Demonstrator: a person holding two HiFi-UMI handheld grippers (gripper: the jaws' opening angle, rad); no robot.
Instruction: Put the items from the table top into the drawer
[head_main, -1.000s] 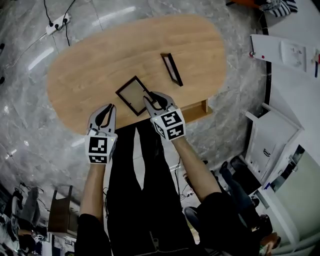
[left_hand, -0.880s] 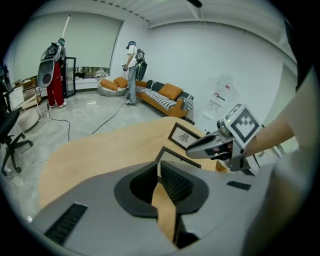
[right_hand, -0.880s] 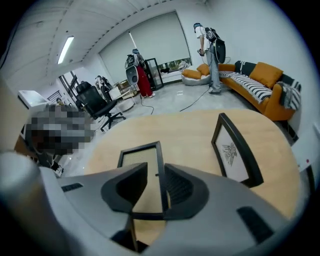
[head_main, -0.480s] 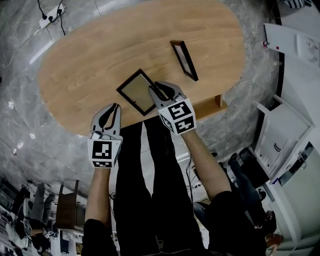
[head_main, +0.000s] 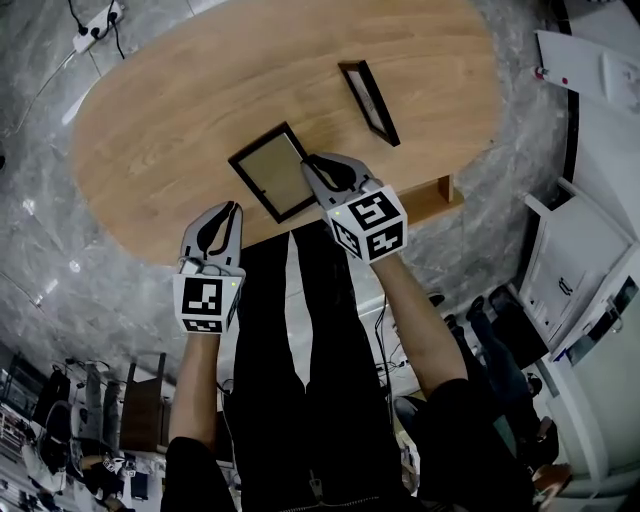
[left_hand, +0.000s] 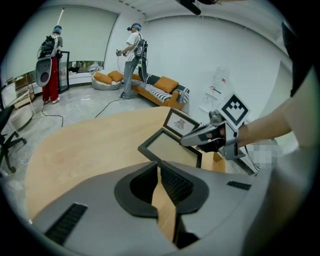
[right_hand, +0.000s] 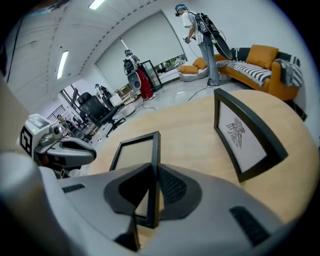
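Observation:
A black picture frame (head_main: 268, 170) lies flat near the front of the oval wooden table (head_main: 160, 90). My right gripper (head_main: 312, 168) is at its right edge, and its jaws are closing. In the right gripper view the frame's side rail (right_hand: 152, 150) stands between the pads, which press on it. A second black frame (head_main: 368, 100) with a printed picture (right_hand: 242, 135) lies farther back to the right. My left gripper (head_main: 228, 212) hovers at the table's front edge, shut with nothing in it. The wooden drawer (head_main: 432, 198) juts out under the table at the right.
A white cabinet (head_main: 565, 270) stands to the right of the table. A power strip with its cable (head_main: 95, 25) lies on the marble floor at the far left. In the gripper views, people (left_hand: 134, 55) stand beyond the table near an orange sofa (left_hand: 155, 90).
The right gripper's jaws have narrowed onto the near frame's right edge. Both grippers have sunk a little toward the table. The frames lie where they were.

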